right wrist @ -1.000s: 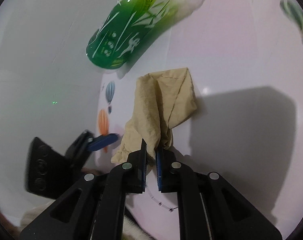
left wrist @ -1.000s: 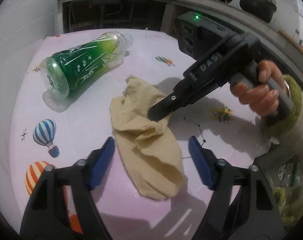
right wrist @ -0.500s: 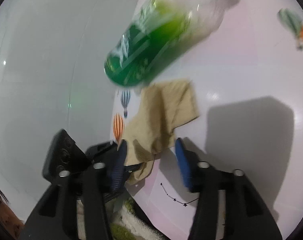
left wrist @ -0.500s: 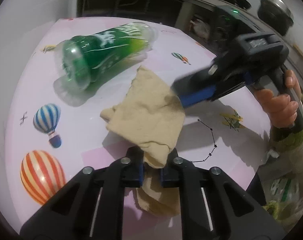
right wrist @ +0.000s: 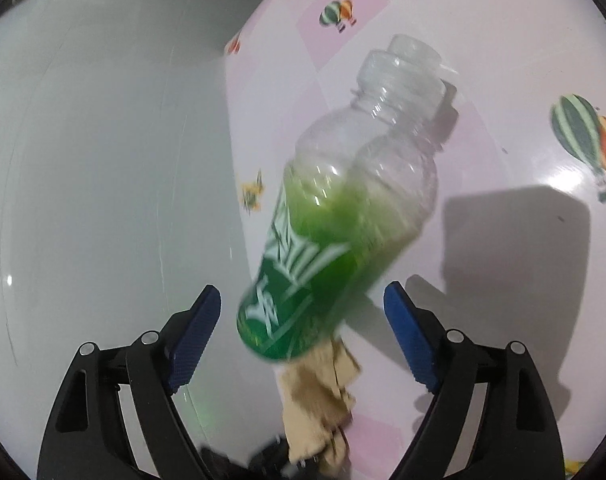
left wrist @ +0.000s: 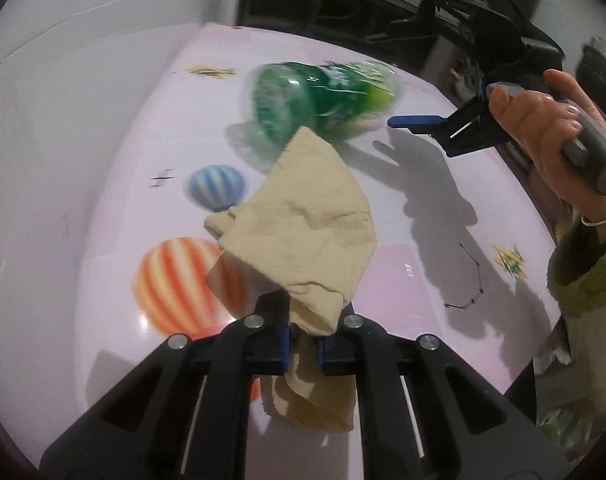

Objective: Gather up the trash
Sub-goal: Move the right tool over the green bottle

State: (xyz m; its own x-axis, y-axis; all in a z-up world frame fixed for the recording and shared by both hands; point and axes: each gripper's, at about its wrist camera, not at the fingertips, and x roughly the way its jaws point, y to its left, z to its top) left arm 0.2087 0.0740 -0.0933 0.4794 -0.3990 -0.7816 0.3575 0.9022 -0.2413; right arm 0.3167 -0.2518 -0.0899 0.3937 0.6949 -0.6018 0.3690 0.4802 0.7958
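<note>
Left wrist view: my left gripper (left wrist: 303, 350) is pinched tight on a crumpled tan napkin (left wrist: 303, 224), with the paper bunched between the blue pads and its free part fanning out ahead of the fingers above the table (left wrist: 103, 320). Part of the napkin hangs below the jaws. The table cover is pale pink with printed hot-air balloons; a red-striped balloon print (left wrist: 175, 284) and a blue-striped balloon print (left wrist: 217, 186) lie to the left of the napkin.

Beyond the napkin, a green-labelled plastic bottle (left wrist: 323, 96) lies on its side, its base toward this camera and blurred. At upper right, a hand (left wrist: 551, 136) with a green sleeve cuff grips the handle of my right gripper (left wrist: 417, 122).

Right wrist view: my right gripper (right wrist: 303, 328) is opening, its blue pads spread wide on either side of the bottle's (right wrist: 343, 220) lower end without touching it. The bottle lies slanted, its uncapped neck pointing away to the upper right. The napkin (right wrist: 323, 396) shows below the bottle's base.
</note>
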